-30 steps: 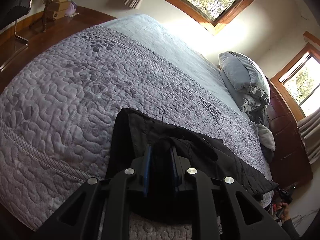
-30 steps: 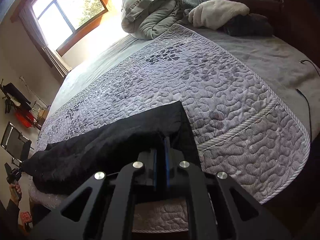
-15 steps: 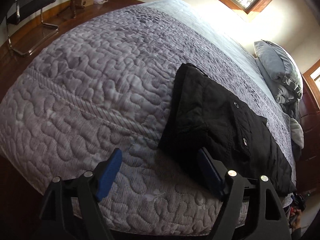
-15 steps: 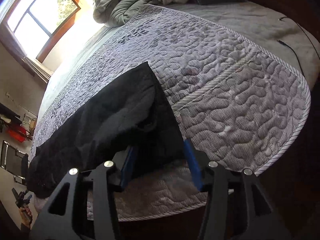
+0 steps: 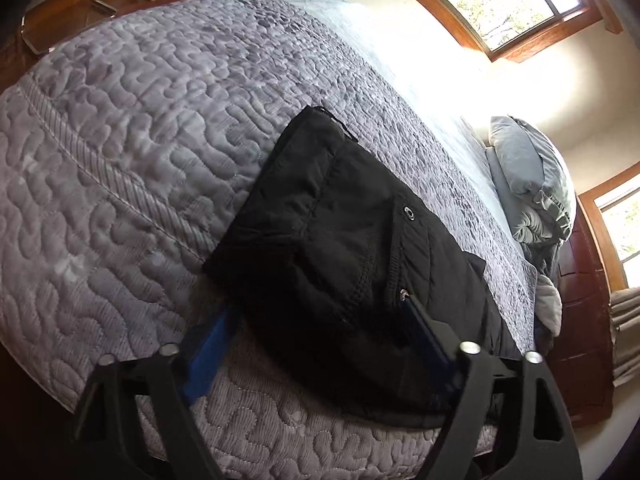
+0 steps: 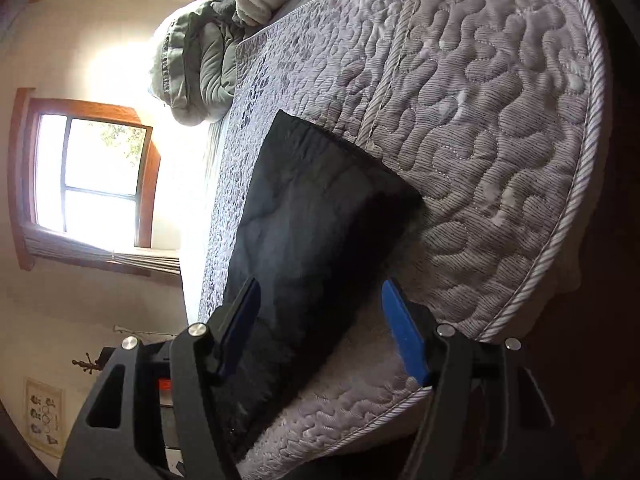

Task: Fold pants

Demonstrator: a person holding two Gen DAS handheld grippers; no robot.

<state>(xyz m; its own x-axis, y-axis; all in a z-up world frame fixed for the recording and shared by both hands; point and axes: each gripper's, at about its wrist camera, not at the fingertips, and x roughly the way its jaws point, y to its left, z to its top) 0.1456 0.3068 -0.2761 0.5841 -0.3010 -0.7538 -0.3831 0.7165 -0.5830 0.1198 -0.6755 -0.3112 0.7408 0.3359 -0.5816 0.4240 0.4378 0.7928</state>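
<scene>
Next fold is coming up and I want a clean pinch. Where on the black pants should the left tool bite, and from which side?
Take the black pants at the near corner of the end facing the left tool, coming in low from the bed's edge. That edge lies flat, and the open tool already straddles it.

Left gripper (image 5: 320, 344): black plastic arms w/ triangular cutouts, silver round screws on top, blue pads (image 5: 208, 356) inside the fingers. Right gripper (image 6: 324, 328): same build, black frame, silver screws, blue pads (image 6: 404, 336), one brighter in the light.
</scene>
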